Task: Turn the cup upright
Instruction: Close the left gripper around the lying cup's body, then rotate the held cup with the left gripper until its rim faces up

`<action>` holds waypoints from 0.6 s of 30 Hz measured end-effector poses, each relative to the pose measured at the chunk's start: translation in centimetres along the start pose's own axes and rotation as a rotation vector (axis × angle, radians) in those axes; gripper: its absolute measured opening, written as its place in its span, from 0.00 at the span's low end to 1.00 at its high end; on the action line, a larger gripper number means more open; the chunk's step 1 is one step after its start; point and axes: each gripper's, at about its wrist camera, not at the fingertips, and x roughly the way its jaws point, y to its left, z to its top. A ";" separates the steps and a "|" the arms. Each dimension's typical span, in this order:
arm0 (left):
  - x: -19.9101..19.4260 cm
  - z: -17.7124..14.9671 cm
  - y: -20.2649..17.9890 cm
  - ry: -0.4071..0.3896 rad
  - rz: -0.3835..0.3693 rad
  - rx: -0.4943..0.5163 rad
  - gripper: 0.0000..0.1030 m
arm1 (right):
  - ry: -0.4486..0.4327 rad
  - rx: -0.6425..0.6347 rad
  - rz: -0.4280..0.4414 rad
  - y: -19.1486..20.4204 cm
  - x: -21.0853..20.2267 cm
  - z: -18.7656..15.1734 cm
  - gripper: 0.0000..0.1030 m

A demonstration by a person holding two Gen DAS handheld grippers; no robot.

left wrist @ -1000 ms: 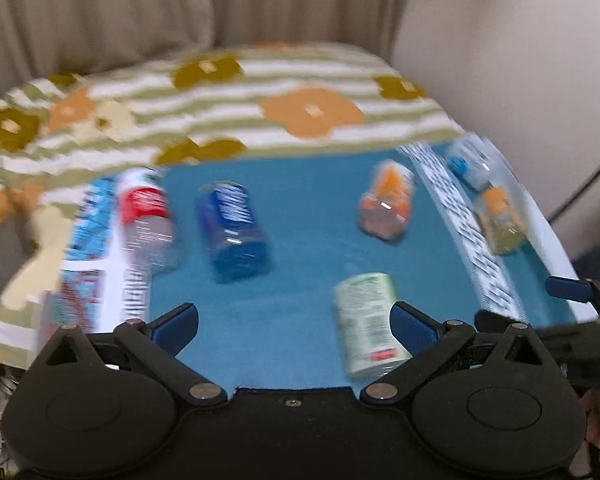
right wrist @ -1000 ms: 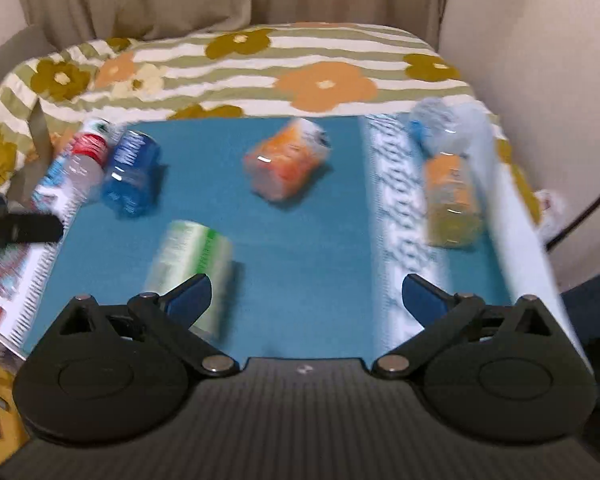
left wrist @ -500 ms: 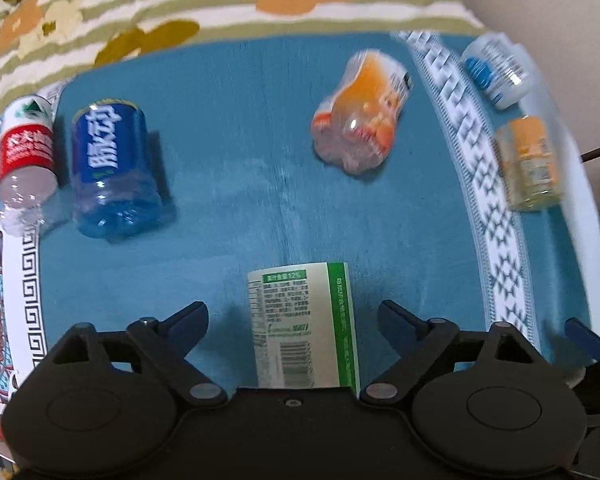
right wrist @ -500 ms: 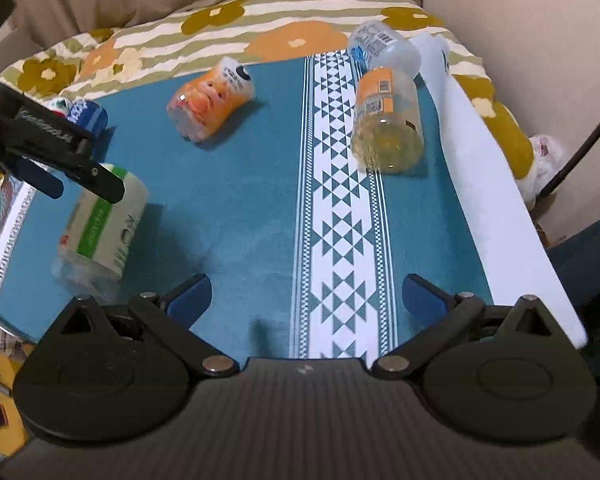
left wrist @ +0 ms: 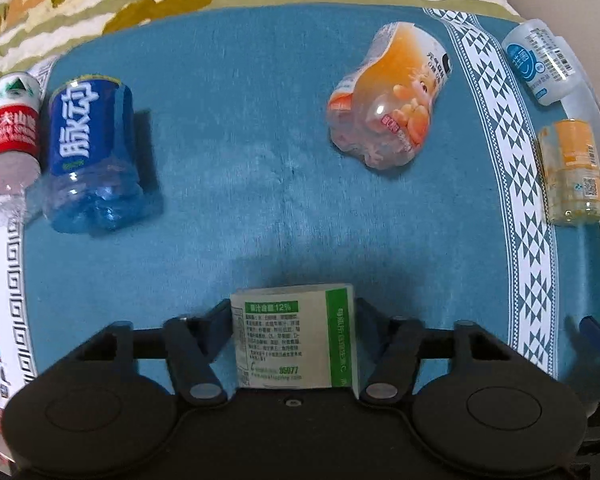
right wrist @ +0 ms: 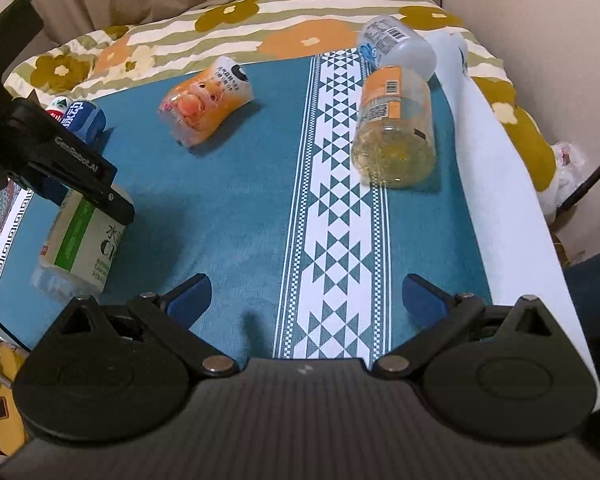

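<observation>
A white and green cup (left wrist: pixel 295 336) made from a cut bottle lies on its side on the blue cloth (left wrist: pixel 259 160). My left gripper (left wrist: pixel 293 316) is shut on it, one finger on each side of its body. It also shows in the right wrist view (right wrist: pixel 83 248), under the left gripper's black body (right wrist: pixel 59 172). My right gripper (right wrist: pixel 306 294) is open and empty above the white patterned band (right wrist: pixel 340 208), with an orange-labelled cup (right wrist: pixel 394 132) lying ahead to its right.
Several other cut-bottle cups lie on their sides: blue (left wrist: pixel 91 152), red and white (left wrist: pixel 7 136), orange printed (left wrist: pixel 388 116), pale blue-labelled (left wrist: pixel 540 68). A flowered blanket (right wrist: pixel 259 28) covers the far end. The table edge runs along the right (right wrist: pixel 512 208).
My left gripper has moved down and forward over the white and green cup and closed on it. My right gripper has shifted slightly and stays open.
</observation>
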 end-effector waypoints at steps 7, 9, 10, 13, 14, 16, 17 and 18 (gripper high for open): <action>-0.4 -0.8 0.0 -0.018 -0.009 0.025 0.62 | -0.007 0.015 0.013 0.1 0.0 0.1 1.00; -0.7 -1.2 -0.2 -0.025 -0.013 0.037 0.61 | -0.012 0.015 0.008 0.2 -0.1 0.1 1.00; -0.9 -1.4 -0.3 -0.029 -0.014 0.047 0.61 | -0.018 0.014 0.003 0.3 -0.2 0.1 1.00; -1.9 -1.8 -0.4 -0.041 -0.019 0.064 0.61 | -0.029 0.022 -0.005 0.3 -0.6 0.2 1.00; -2.4 -2.0 -0.3 -0.050 -0.024 0.066 0.61 | -0.033 0.028 -0.005 0.3 -0.7 0.2 1.00; -3.4 -2.1 -0.4 -0.076 -0.037 0.066 0.61 | -0.041 0.038 -0.007 0.4 -1.1 0.2 1.00; -4.2 -2.5 -0.4 -0.096 -0.043 0.066 0.61 | -0.046 0.041 -0.008 0.5 -1.4 0.2 1.00; -5.0 -2.9 -0.3 -0.126 -0.048 0.065 0.61 | -0.052 0.043 -0.008 0.6 -1.7 0.3 1.00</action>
